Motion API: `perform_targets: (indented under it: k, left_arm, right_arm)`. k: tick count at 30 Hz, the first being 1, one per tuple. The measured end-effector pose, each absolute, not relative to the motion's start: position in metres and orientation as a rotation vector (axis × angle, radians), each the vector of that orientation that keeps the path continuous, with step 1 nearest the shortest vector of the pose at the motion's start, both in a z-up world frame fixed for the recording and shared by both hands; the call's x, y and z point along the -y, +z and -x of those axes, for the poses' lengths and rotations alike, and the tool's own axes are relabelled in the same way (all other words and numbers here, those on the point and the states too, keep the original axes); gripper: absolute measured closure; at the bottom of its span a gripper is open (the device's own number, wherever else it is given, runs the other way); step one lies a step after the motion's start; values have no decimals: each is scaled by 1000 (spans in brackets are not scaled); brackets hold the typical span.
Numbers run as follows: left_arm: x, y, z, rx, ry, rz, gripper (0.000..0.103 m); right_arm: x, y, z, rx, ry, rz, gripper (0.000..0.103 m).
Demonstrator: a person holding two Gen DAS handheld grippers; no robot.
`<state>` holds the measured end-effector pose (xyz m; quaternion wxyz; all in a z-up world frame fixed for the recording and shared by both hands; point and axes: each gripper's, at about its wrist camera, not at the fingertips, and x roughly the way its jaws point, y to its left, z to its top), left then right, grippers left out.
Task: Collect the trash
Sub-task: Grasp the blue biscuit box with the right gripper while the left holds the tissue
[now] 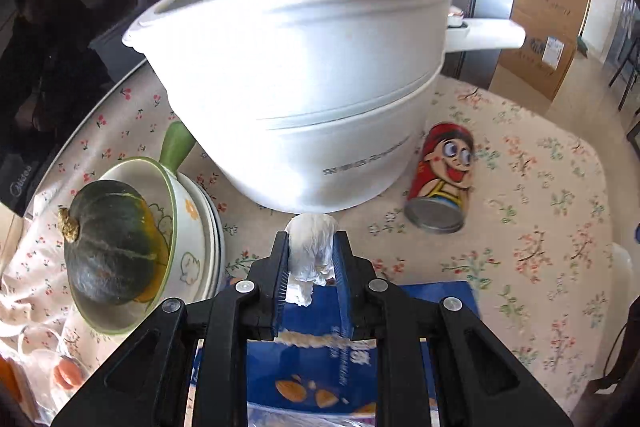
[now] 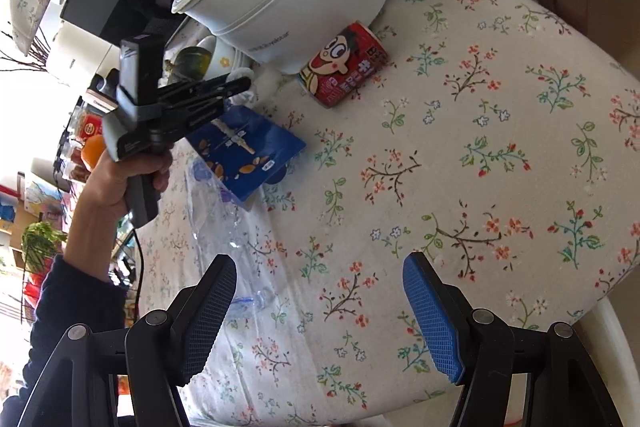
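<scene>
My left gripper (image 1: 312, 247) is shut on a crumpled white tissue (image 1: 310, 251) and holds it above a blue snack packet (image 1: 312, 367), just in front of the white pot. In the right wrist view the left gripper (image 2: 244, 87) shows with the tissue (image 2: 250, 95) at its tips. A red drink can (image 1: 442, 179) with a cartoon face lies on its side right of the pot, and it also shows in the right wrist view (image 2: 344, 67). The blue packet (image 2: 244, 151) lies on the floral tablecloth. My right gripper (image 2: 320, 311) is open and empty above the cloth.
A large white lidded pot (image 1: 296, 87) with a long handle stands at the back. A green pumpkin (image 1: 108, 243) rests in stacked bowls (image 1: 192, 227) at the left. Crumpled clear plastic (image 2: 220, 215) lies beside the packet. The table edge (image 2: 600, 291) curves at the right.
</scene>
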<state>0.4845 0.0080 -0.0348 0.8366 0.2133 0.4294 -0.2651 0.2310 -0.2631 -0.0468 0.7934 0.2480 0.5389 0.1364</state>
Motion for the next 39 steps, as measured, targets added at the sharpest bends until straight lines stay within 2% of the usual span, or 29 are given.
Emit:
perform_targets:
  k: [6, 10, 13, 22, 31, 37, 38, 39]
  left_arm:
    - [-10, 22, -410, -883, -518, -210, 81]
    - [-16, 38, -377, -909, -451, -29, 81]
    - [-19, 52, -351, -896, -368, 35, 81]
    - [-67, 38, -297, -856, -307, 448, 81]
    - [-77, 16, -294, -874, -218, 393, 81]
    - [-74, 10, -295, -876, -191, 378, 81]
    - [-74, 10, -296, -871, -191, 374, 81]
    - [-75, 9, -296, -865, -190, 375, 81]
  right_arm:
    - [234, -68, -248, -1226, 358, -487, 29]
    - [228, -104, -264, -1292, 423, -791, 29]
    - [225, -124, -275, -1275, 393, -905, 29]
    - [194, -163, -304, -1223, 359, -1186, 29]
    - [170, -179, -329, -1175, 308, -1223, 31]
    - [156, -193, -336, -1177, 318, -1261, 53]
    - [154, -195, -336, -1172, 323, -1264, 62]
    - [153, -196, -335, -1156, 332, -1275, 67]
